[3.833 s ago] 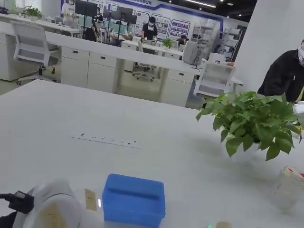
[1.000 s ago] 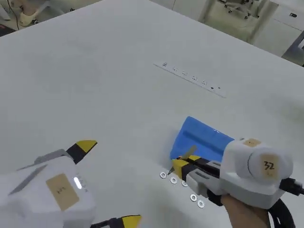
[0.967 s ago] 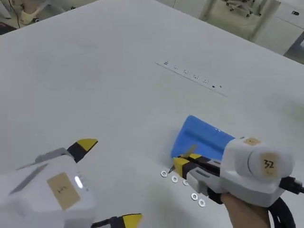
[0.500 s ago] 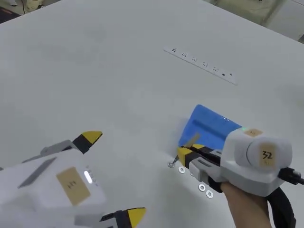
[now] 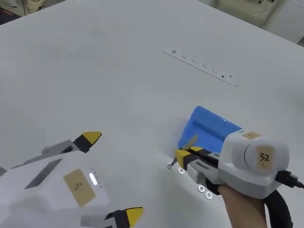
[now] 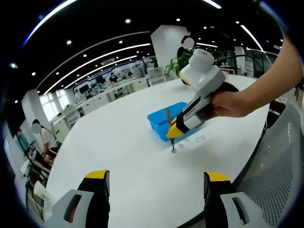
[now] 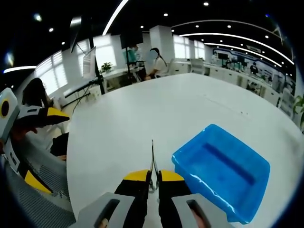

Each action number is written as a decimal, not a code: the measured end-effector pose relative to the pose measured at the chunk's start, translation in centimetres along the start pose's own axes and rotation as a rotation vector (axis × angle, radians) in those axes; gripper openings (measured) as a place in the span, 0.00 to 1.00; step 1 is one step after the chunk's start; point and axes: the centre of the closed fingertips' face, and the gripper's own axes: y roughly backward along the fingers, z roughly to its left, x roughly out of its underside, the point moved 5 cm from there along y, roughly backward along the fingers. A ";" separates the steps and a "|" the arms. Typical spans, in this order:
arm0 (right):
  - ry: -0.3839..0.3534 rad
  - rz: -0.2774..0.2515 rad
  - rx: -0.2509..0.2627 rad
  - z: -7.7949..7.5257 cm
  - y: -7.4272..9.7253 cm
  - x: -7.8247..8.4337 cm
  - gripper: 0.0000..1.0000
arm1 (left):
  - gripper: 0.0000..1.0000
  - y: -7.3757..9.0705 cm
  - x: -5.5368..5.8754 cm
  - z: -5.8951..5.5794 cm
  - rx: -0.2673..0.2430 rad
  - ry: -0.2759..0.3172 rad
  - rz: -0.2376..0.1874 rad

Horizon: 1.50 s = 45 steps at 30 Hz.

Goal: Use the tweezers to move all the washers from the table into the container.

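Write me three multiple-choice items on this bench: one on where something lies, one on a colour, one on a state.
1. The washers lie:
A. on the table beside the container
B. inside the container
C. on a plate

2. The container is:
A. red
B. green
C. blue

3. The right tongs are:
A. open and empty
B. shut on the tweezers
C. shut on a washer

Answers:
1. A, since the head view shows the small rings on the white top just by the container's near side.
2. C, since it is plainly blue in all three views.
3. B, since the right gripper view shows the yellow tips pressed together with the thin tweezers sticking out between them.
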 end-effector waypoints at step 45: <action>0.137 -0.059 0.095 -0.7 5.3 -6.6 0.02 | 0.82 -0.1 0.3 -0.1 -0.011 -0.093 0.023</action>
